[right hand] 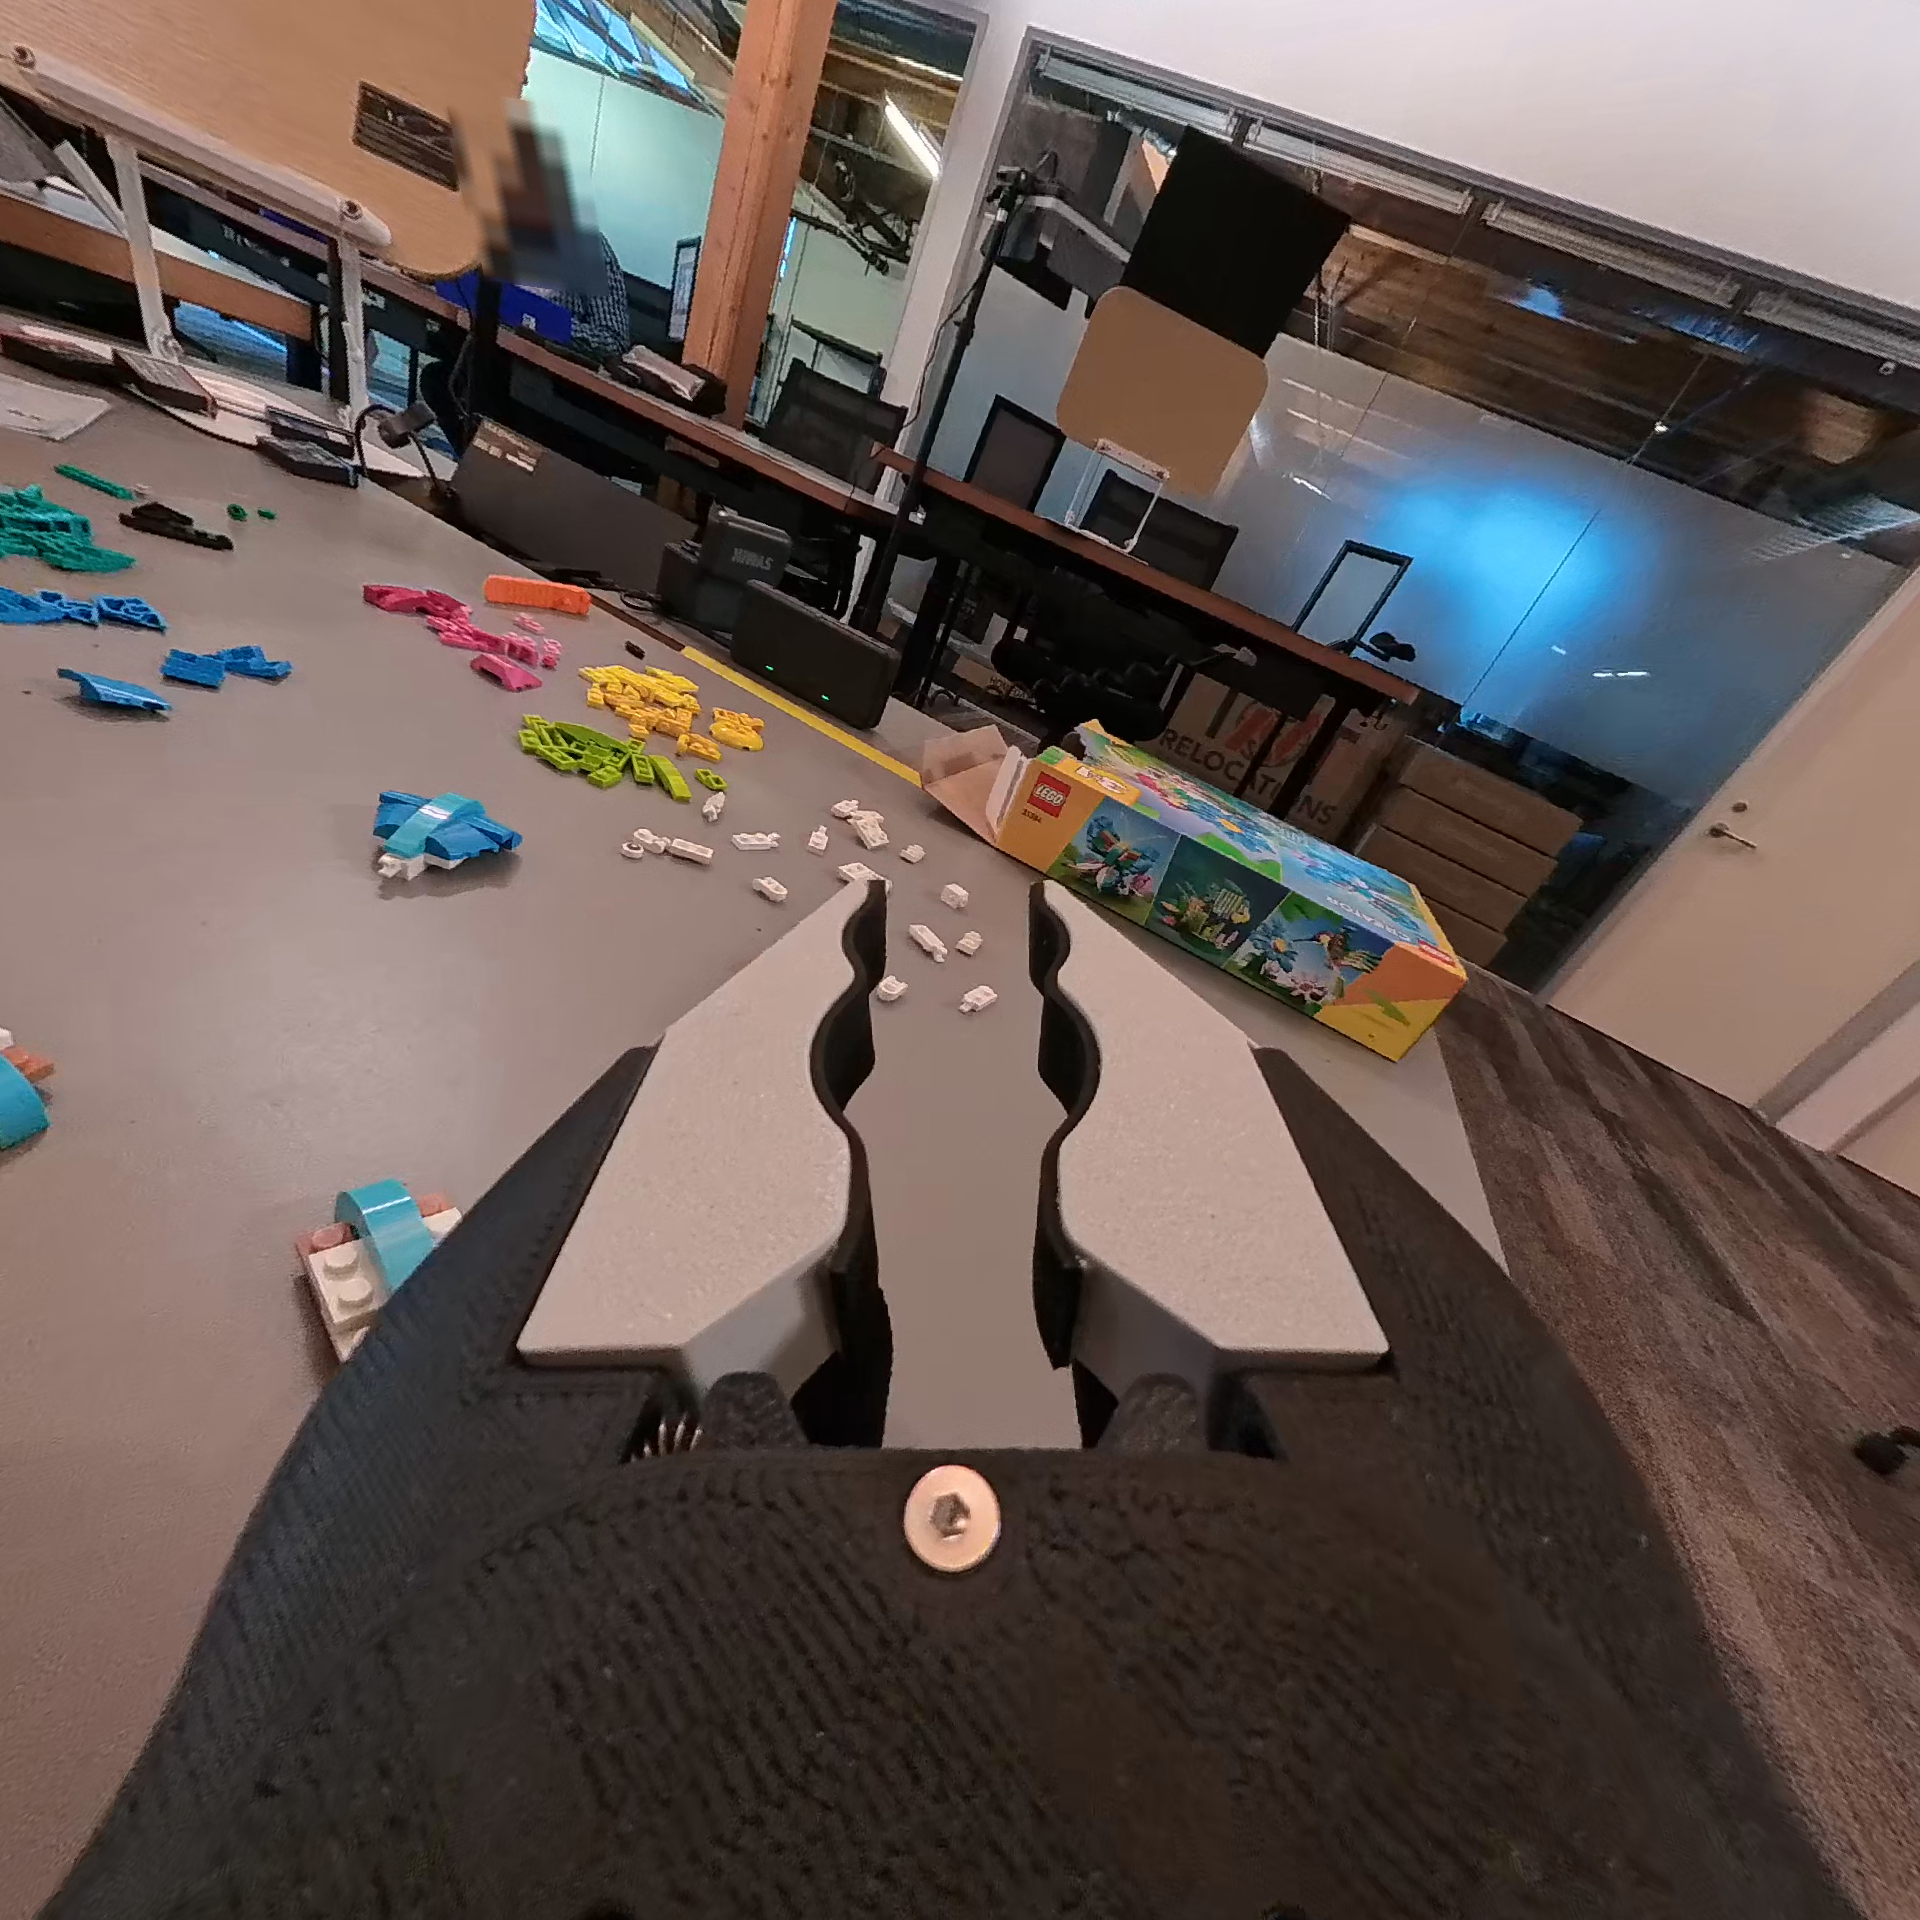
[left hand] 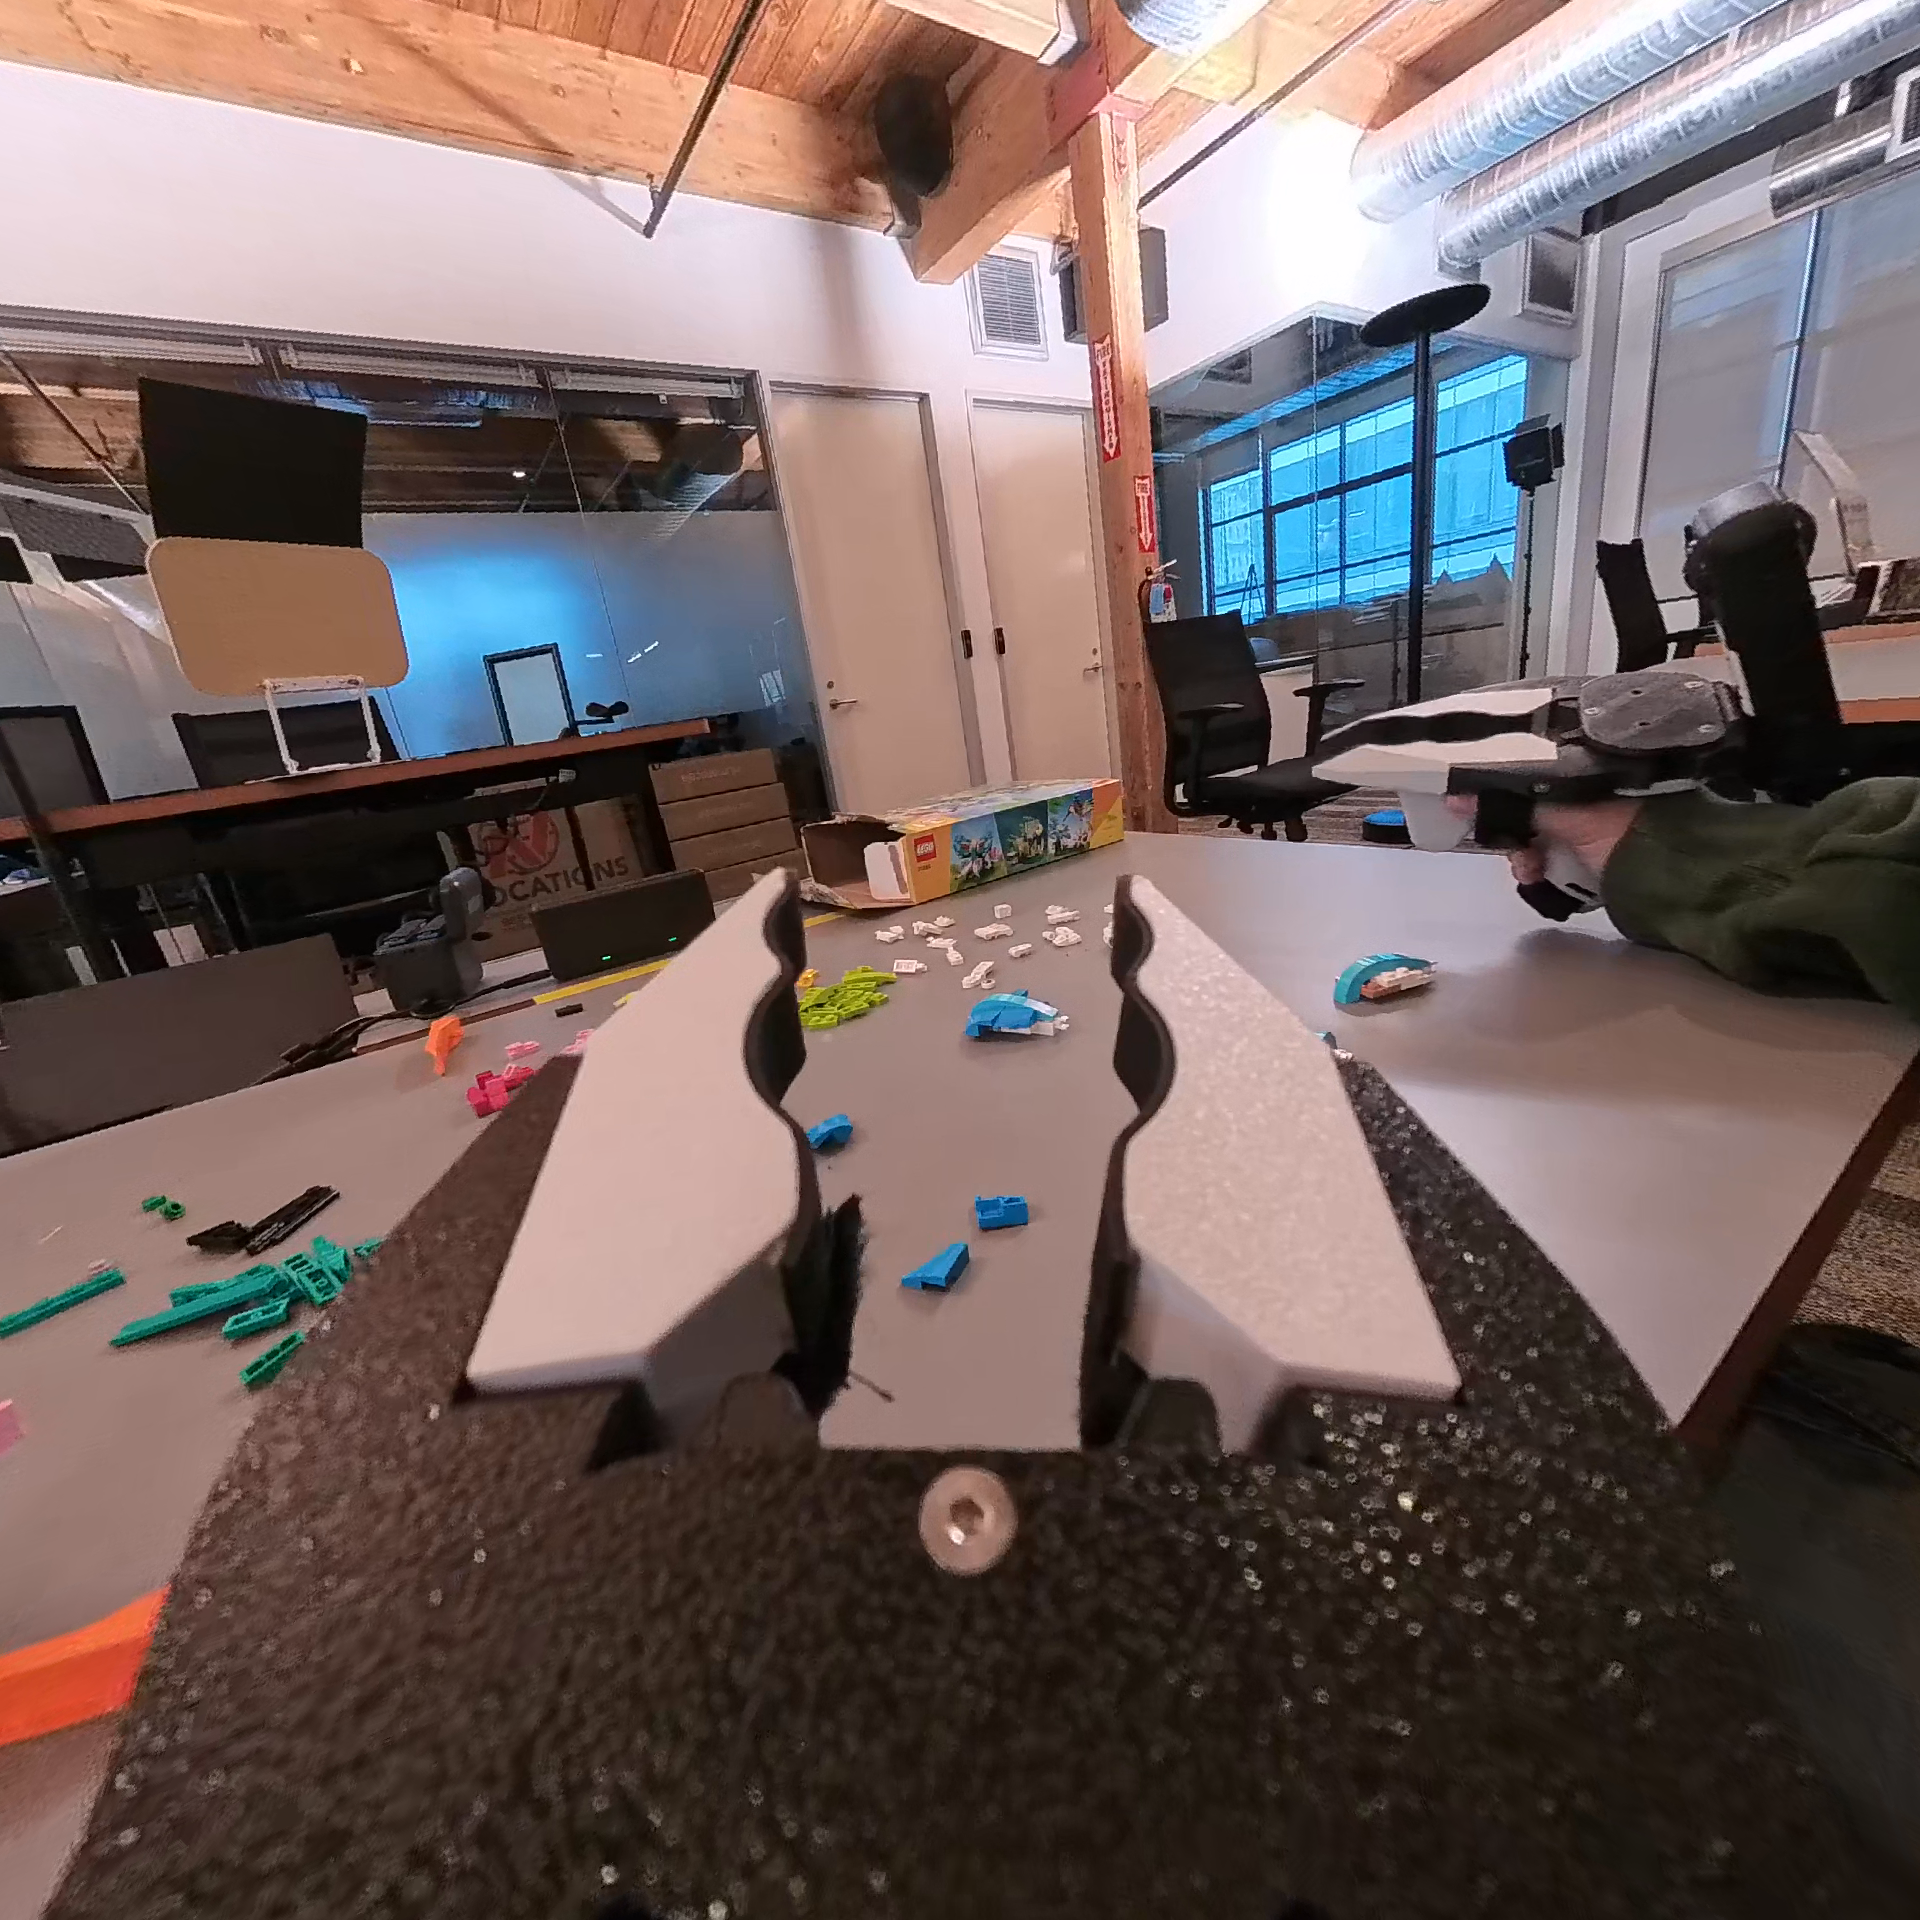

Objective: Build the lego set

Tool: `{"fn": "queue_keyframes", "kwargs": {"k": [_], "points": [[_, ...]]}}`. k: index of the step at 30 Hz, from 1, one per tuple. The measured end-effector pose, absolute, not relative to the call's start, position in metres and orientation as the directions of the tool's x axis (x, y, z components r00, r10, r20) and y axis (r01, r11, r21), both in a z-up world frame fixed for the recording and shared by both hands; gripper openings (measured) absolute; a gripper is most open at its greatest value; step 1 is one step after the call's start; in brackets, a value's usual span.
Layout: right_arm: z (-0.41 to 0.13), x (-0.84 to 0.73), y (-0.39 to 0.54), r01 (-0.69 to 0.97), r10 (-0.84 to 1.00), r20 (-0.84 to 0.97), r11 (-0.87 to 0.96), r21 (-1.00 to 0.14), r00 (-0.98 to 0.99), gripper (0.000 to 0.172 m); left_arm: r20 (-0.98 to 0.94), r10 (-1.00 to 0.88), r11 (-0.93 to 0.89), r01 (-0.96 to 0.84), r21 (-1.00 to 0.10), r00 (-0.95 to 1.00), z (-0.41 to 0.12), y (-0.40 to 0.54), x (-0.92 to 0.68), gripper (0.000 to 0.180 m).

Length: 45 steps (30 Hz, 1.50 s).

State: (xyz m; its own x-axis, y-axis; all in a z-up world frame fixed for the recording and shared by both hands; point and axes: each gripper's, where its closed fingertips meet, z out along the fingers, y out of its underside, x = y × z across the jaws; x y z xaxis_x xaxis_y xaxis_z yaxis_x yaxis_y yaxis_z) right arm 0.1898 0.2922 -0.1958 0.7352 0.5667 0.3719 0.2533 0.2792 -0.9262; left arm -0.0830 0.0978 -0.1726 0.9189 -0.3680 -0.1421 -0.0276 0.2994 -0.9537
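Observation:
My left gripper (left hand: 956, 914) is open and empty above the grey table (left hand: 1507, 1091). Loose blue bricks (left hand: 935, 1268) lie on the table between its fingers, below them. A small blue brick model (left hand: 1013, 1016) lies ahead, with scattered white bricks (left hand: 987, 935) beyond it. My right gripper (right hand: 958, 902) is open and empty, low over the table (right hand: 260, 1039), pointing at scattered white bricks (right hand: 930, 940). It also shows in the left wrist view (left hand: 1382, 743), held by a hand in a green sleeve (left hand: 1766, 883). A teal and white brick assembly (right hand: 374, 1257) lies just left of its body; it also shows in the left wrist view (left hand: 1382, 977).
An opened toy-brick box (right hand: 1226, 883) lies at the table's far edge, right of the white bricks. Piles of lime (right hand: 603, 753), yellow (right hand: 665, 701), pink (right hand: 468, 634), blue (right hand: 208, 665) and green bricks (left hand: 229, 1304) lie to the left. The table edge (left hand: 1787, 1247) drops off at right.

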Motion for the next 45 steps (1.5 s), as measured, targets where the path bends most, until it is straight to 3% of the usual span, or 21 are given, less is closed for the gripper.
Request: {"fn": "queue_keyframes", "kwargs": {"k": [1,45], "points": [[-0.196,0.1897,0.2923,0.254,0.567,0.372,0.279,-0.926,0.735,0.027,-0.14,-0.369,0.299,-0.025,-0.954,0.919,-0.1725,0.0978,-0.0833,0.057],[-0.2007,0.189,0.2946,0.279,0.565,0.384,0.267,-0.923,0.73,0.024,-0.155,-0.375,0.298,-0.039,-0.954,0.914,-0.1737,0.0975,-0.081,0.055]]}}
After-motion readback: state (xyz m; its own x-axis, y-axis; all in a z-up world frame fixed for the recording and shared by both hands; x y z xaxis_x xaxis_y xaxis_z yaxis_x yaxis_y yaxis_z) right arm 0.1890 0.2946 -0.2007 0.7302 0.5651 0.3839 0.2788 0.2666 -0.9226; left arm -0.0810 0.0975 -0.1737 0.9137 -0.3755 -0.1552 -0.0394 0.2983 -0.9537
